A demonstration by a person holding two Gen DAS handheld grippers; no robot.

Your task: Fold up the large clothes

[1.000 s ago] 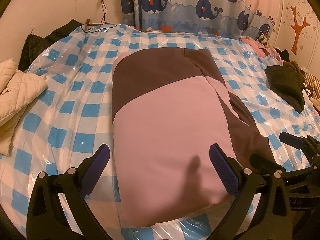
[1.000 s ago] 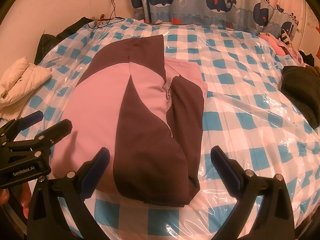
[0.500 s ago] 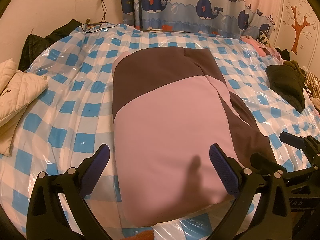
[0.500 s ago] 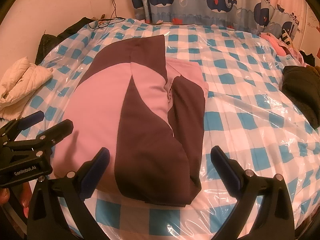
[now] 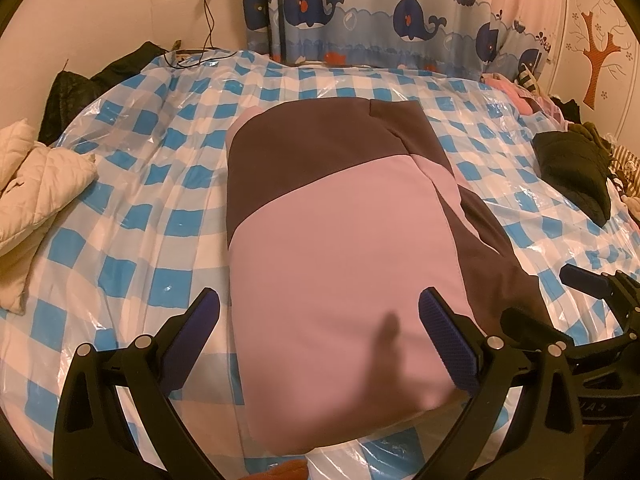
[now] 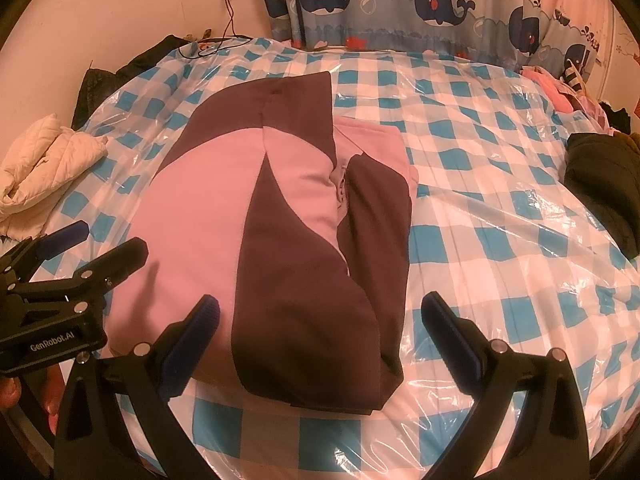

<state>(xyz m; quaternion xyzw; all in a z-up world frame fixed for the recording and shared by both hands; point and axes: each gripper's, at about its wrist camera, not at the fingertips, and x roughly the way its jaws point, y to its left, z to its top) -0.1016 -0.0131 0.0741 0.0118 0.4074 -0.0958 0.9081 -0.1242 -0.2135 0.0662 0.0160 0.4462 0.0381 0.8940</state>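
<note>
A large pink and dark brown garment (image 5: 340, 248) lies folded into a long rectangle on the bed, its sleeves laid over the top (image 6: 304, 240). My left gripper (image 5: 320, 332) hovers open over the garment's near pink end, holding nothing. My right gripper (image 6: 320, 340) hovers open over the near brown end, also holding nothing. In the right wrist view the left gripper (image 6: 92, 244) shows at the left edge, open. In the left wrist view the right gripper (image 5: 560, 300) shows at the right edge, open.
The bed (image 5: 120, 208) has a blue and white checked cover under clear plastic. A cream quilted jacket (image 5: 32, 184) lies at the left edge, a dark garment (image 5: 572, 172) and more clothes at the right. A whale curtain (image 5: 400, 20) hangs behind.
Both grippers have drifted very slightly; the garment lies as it did and both stay open.
</note>
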